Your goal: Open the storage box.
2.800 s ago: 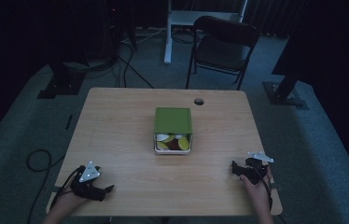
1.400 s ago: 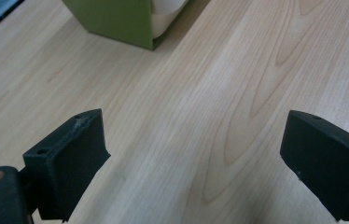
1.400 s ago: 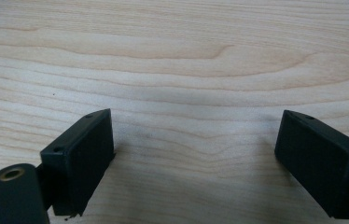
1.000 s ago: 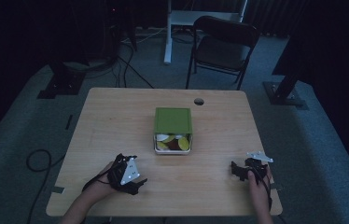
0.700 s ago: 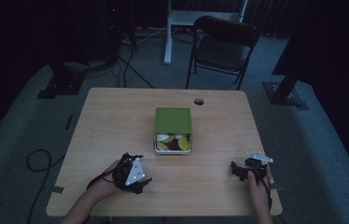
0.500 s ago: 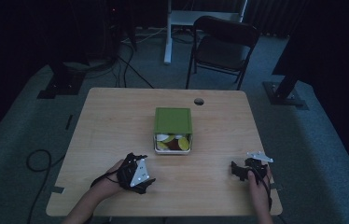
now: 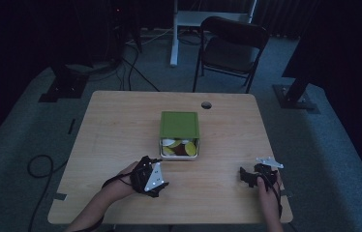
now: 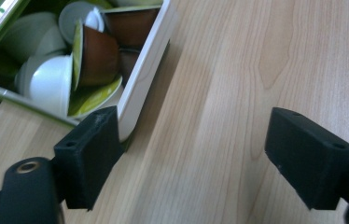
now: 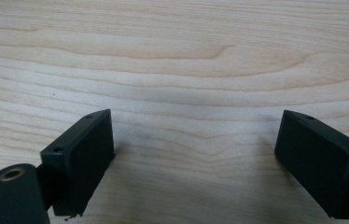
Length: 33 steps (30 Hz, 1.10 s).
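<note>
We see the green-lidded box (image 7: 179, 135) of coffee capsules (image 8: 65, 60) at the middle of the table (image 7: 111, 125). Our left gripper (image 7: 162, 170) sits just in front of the box and a little to its left, near its open side; its jaws stand apart, have just been closing a little, and have nothing between them. Our right gripper (image 7: 245, 175) rests well to the right of the box, jaws wide apart over bare wood.

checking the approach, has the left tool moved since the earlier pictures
Yes. In the high view the left tool has travelled rightward and up the table toward the green box, its jaws just closing a little with nothing between them.
</note>
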Available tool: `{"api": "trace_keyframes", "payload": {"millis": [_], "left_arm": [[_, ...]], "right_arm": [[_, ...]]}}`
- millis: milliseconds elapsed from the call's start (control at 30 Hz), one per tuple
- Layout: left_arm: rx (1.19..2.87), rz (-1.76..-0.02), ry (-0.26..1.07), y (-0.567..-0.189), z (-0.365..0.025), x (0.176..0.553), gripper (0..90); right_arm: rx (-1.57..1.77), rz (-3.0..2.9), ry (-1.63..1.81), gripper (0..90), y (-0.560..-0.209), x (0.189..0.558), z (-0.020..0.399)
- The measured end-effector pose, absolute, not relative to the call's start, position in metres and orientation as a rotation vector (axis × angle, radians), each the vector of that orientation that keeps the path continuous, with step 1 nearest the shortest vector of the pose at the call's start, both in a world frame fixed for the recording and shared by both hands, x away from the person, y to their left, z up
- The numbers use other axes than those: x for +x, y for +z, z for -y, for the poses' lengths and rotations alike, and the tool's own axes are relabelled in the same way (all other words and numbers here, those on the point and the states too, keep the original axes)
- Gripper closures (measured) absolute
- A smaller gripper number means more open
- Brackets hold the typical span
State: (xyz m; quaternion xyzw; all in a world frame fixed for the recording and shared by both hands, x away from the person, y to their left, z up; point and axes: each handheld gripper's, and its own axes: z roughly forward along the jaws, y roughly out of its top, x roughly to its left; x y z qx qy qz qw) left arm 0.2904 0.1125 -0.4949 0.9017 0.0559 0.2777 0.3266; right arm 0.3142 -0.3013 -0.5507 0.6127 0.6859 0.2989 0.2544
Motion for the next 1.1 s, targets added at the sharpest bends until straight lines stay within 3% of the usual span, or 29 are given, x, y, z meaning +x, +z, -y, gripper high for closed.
{"api": "trace_keyframes", "payload": {"millis": [533, 1000, 1100], "left_arm": [[2.407, -0.082, 0.891, -0.502, -0.095, 0.297, 18.9], [2.431, 0.029, 1.074, -0.51, -0.077, 0.296, 26.0], [2.431, 0.053, 1.129, -0.513, -0.074, 0.296, 30.8]], "right_arm": [[1.664, -1.863, 0.812, 11.1, -0.551, 0.314, 0.301], [1.664, -1.863, 0.812, 11.1, -0.551, 0.314, 0.301], [1.664, -1.863, 0.812, 11.1, -0.551, 0.314, 0.301]]}}
